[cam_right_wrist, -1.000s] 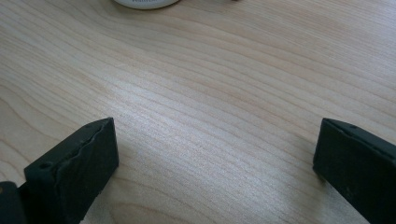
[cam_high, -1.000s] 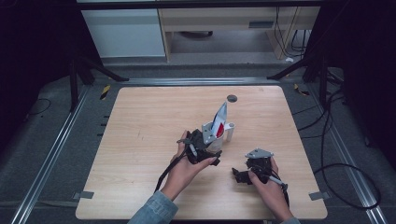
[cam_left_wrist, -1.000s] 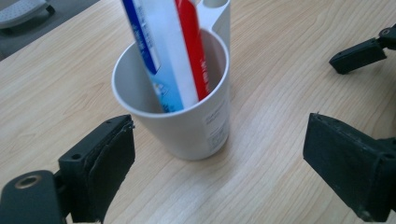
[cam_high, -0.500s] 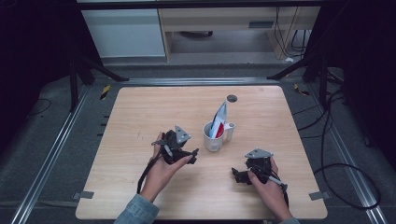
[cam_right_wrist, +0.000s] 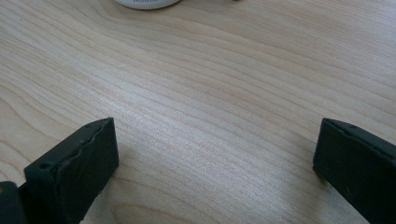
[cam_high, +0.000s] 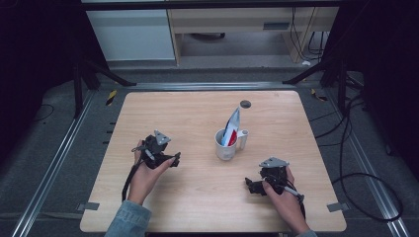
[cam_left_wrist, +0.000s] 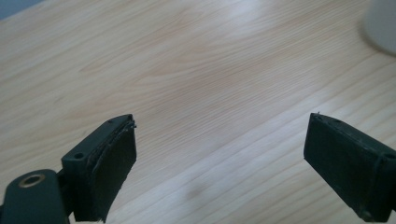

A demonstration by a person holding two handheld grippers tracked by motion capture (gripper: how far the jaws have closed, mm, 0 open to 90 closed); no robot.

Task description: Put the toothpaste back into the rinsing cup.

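A white mug (cam_high: 225, 146) stands upright in the middle of the wooden table (cam_high: 188, 113). A red, white and blue tube (cam_high: 231, 126) leans out of it. My left gripper (cam_high: 168, 159) rests low on the table to the mug's left, open, with bare wood between its jaws (cam_left_wrist: 219, 154). A blurred white edge of the mug (cam_left_wrist: 383, 25) shows at the top right of the left gripper view. My right gripper (cam_high: 254, 186) sits near the front right, open and empty (cam_right_wrist: 215, 158). The mug's base (cam_right_wrist: 147, 3) shows at the top of the right gripper view.
A small dark round disc (cam_high: 245, 103) lies on the table behind the mug. Metal rails (cam_high: 54, 163) run along the table's sides, and cables (cam_high: 356, 148) trail on the floor at the right. Cabinets (cam_high: 138, 29) stand beyond the far edge.
My left gripper has let go at the mug and drawn back to the left, now open and apart from it. The mug with the tube stands alone. The right gripper has stayed put.
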